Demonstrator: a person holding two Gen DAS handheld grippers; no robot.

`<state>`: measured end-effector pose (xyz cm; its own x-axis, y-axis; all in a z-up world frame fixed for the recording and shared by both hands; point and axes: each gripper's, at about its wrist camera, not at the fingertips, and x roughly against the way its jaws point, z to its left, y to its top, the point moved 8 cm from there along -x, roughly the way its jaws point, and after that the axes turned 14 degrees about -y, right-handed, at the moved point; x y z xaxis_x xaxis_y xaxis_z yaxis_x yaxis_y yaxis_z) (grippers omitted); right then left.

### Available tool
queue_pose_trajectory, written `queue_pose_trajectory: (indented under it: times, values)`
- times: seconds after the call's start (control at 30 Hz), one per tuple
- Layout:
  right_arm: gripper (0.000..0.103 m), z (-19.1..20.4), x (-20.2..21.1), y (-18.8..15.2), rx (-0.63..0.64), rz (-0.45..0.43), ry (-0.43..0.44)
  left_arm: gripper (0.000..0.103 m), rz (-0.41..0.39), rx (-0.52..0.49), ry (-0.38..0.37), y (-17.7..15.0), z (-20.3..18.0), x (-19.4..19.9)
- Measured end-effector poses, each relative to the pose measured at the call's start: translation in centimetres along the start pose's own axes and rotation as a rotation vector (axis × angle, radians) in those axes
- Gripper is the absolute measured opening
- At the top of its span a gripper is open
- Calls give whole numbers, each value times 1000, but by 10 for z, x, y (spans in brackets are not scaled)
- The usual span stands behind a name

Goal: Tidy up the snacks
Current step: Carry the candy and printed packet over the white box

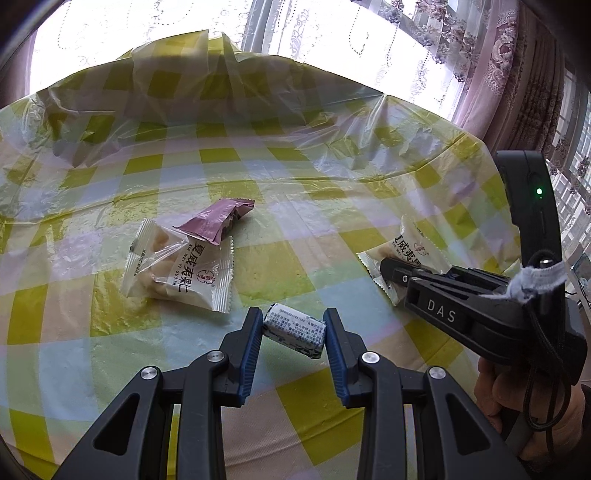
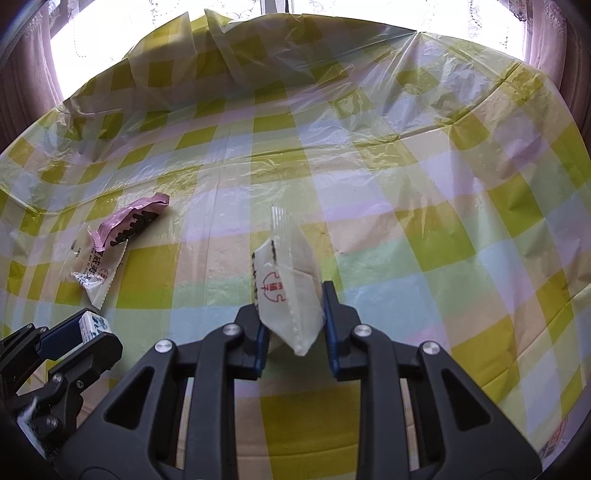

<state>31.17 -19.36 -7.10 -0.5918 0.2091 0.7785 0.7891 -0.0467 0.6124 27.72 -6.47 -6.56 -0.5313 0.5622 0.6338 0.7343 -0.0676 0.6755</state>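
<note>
From your left wrist camera you see what the right one hides: your right hand (image 1: 532,402) around its tool's handle, a green light on the body, and the printed back of the small wrapped candy (image 1: 294,329). Your right wrist camera alone shows the red emblem on the white nut packet (image 2: 290,295) it carries, seen edge-on and tilted. Your left gripper (image 1: 293,334) is narrowly parted and clamped on the candy by its two ends, just above the cloth. Your right gripper (image 2: 291,317) has its jaws pressed on the lower part of the white packet, which rises between them; in the left view the fingertips sit on that packet near the table's right edge. To the left lie a second white nut packet (image 1: 179,267) and a pink wrapper (image 1: 216,219), whose near end overlaps the packet. The table (image 1: 280,258) wears a yellow, white and pale blue checked cloth under crinkled clear plastic. Behind it, bright windows with lace (image 1: 332,33) and patterned pink curtains (image 1: 517,74) fill the room's far side.
</note>
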Motion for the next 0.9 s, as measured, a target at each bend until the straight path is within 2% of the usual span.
queue_pose_trajectory:
  times: [0.33,0.63,0.9]
  values:
    - [28,-13,34,-20,29,-10,25,35,-46,68,34,-4,-8,26]
    - [28,-41,67,-39,27,-7,56,35,-16,32,26,-24,-58,41]
    - [28,-87,84,-59,-5,9,64,35,55,-19,-54,-38,-117,29]
